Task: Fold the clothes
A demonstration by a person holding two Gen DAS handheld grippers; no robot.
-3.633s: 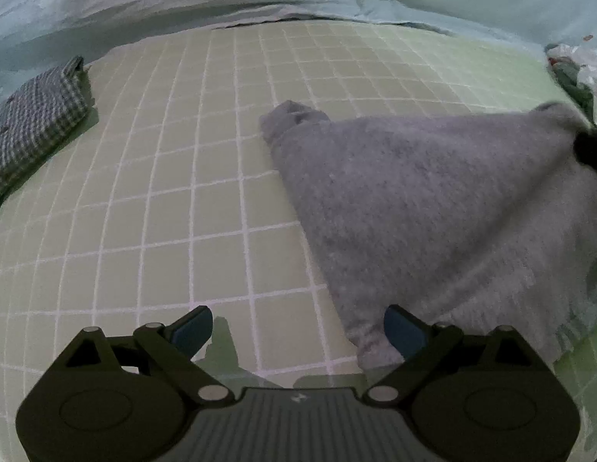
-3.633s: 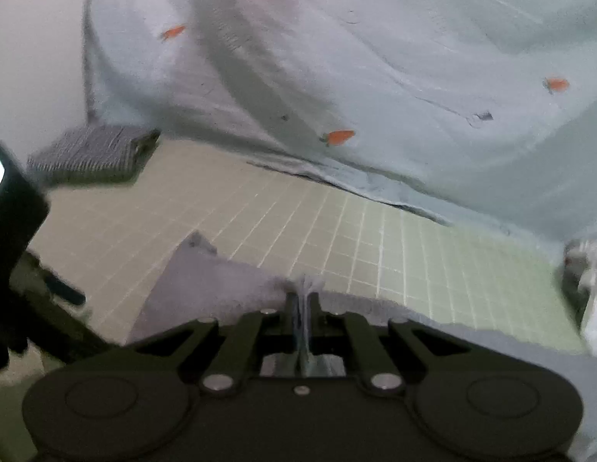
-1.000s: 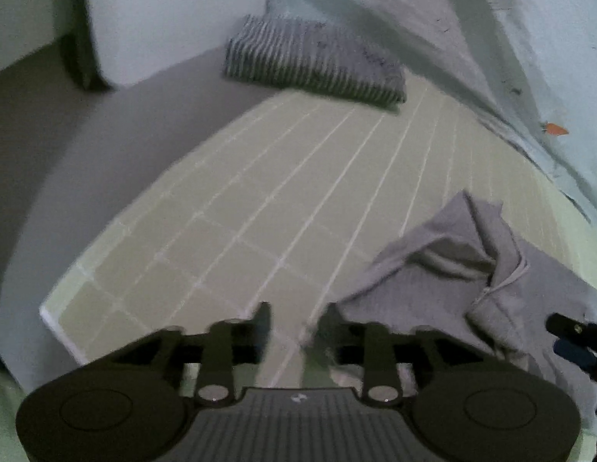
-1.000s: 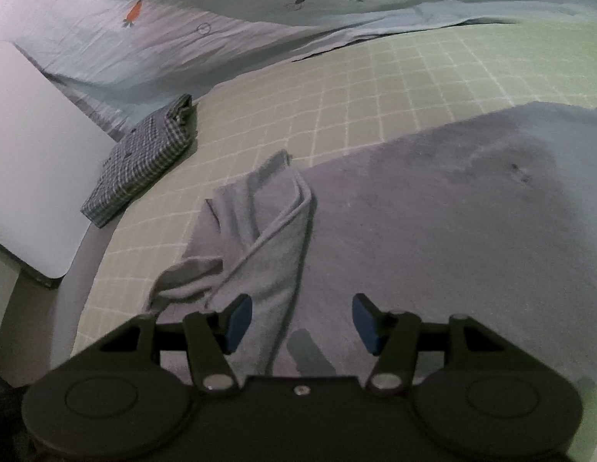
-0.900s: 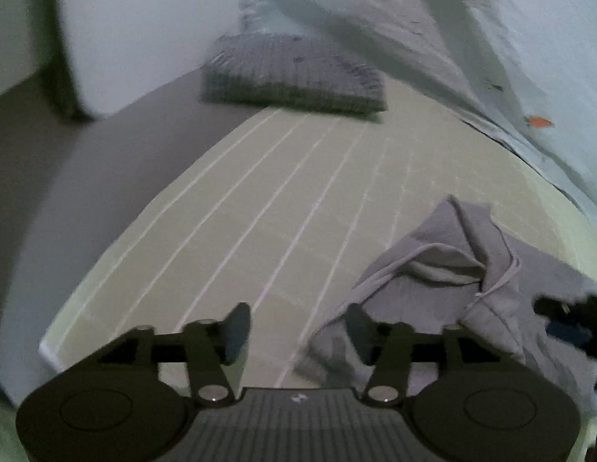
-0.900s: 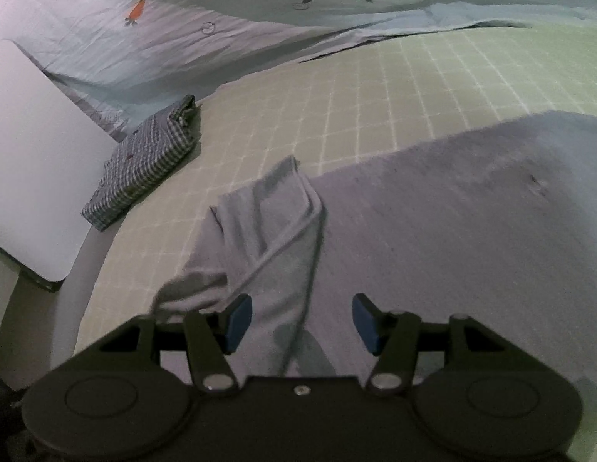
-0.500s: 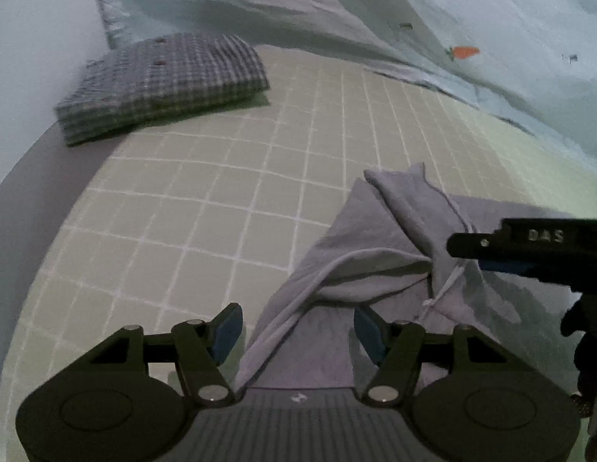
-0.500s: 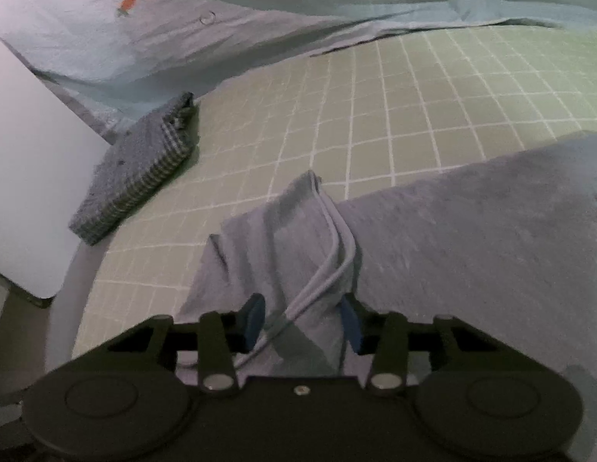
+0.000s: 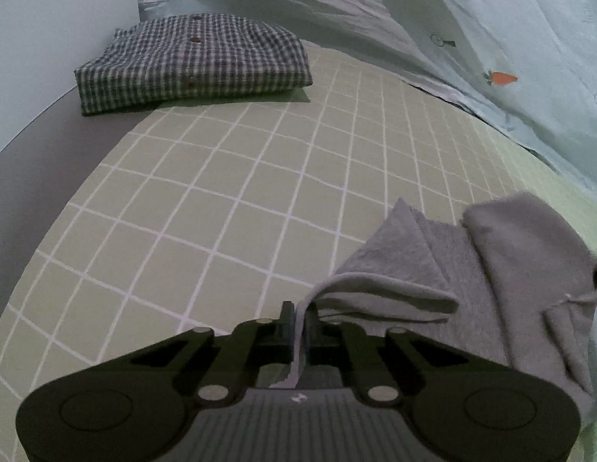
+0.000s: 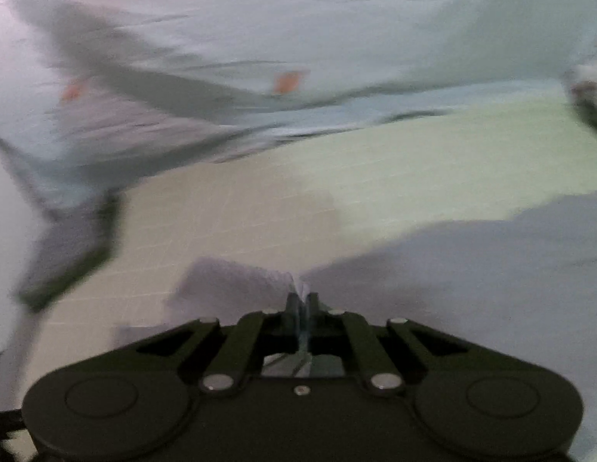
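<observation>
A grey garment (image 9: 491,269) lies crumpled on the green grid mat (image 9: 240,200). In the left wrist view, my left gripper (image 9: 300,319) is shut on a folded edge of the grey garment, which rises from between the jaws. In the blurred right wrist view, my right gripper (image 10: 301,308) is shut on another edge of the grey garment (image 10: 472,269), which spreads to the right and a little to the left of the jaws.
A folded plaid shirt (image 9: 194,65) lies at the mat's far left corner. A light blue sheet with carrot prints (image 9: 472,30) rises behind the mat. The mat's left edge (image 9: 67,208) drops to a grey surface.
Both grippers were open half a second ago and have shut on edges of the grey garment. The right wrist view is now blurred by motion and has swung upward.
</observation>
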